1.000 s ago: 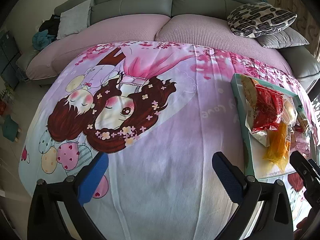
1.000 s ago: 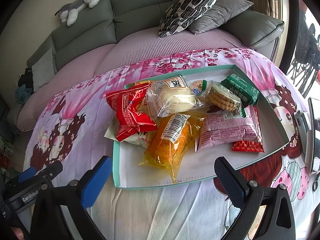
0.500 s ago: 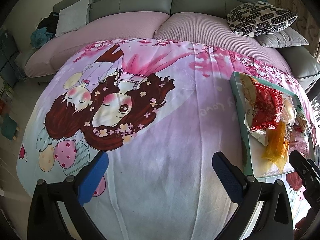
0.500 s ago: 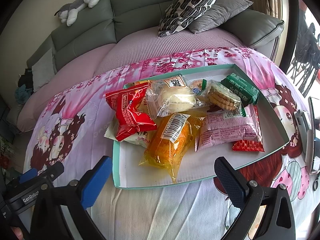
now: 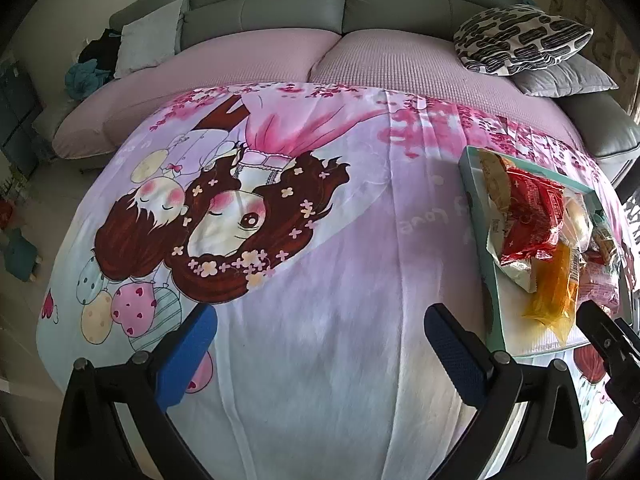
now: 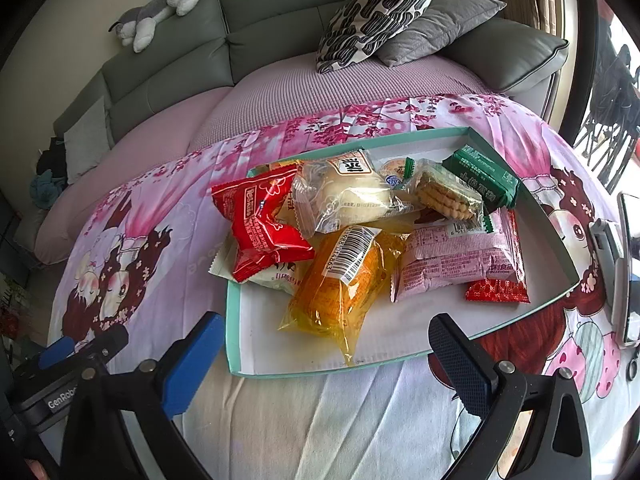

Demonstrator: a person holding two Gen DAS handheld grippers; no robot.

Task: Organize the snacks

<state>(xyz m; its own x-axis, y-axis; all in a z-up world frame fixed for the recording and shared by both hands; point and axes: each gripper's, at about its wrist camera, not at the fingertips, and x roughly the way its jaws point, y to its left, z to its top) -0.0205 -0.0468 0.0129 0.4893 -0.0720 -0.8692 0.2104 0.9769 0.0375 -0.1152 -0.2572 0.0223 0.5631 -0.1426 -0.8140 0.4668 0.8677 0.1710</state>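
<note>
Nearest the teal tray (image 6: 234, 320), the right gripper (image 6: 324, 348) hovered with its jaws wide and empty; the left gripper (image 5: 320, 336), equally wide and empty, hung over bare cartoon-print cloth (image 5: 328, 360) beside the tray. Inside the tray the snack packets lay heaped: orange packet (image 6: 340, 284) at the near side, red packet (image 6: 260, 224) overhanging its rim, green packet (image 6: 482, 178) at the far side. That heap would fit gathered snacks or snacks awaiting sorting.

"GenRobo" on left tool (image 6: 64, 390), barcode on orange packet (image 6: 340, 280)

Orange packet (image 6: 340, 280) hides 1 white wrapper (image 6: 276, 276) (print unreadable).
</note>
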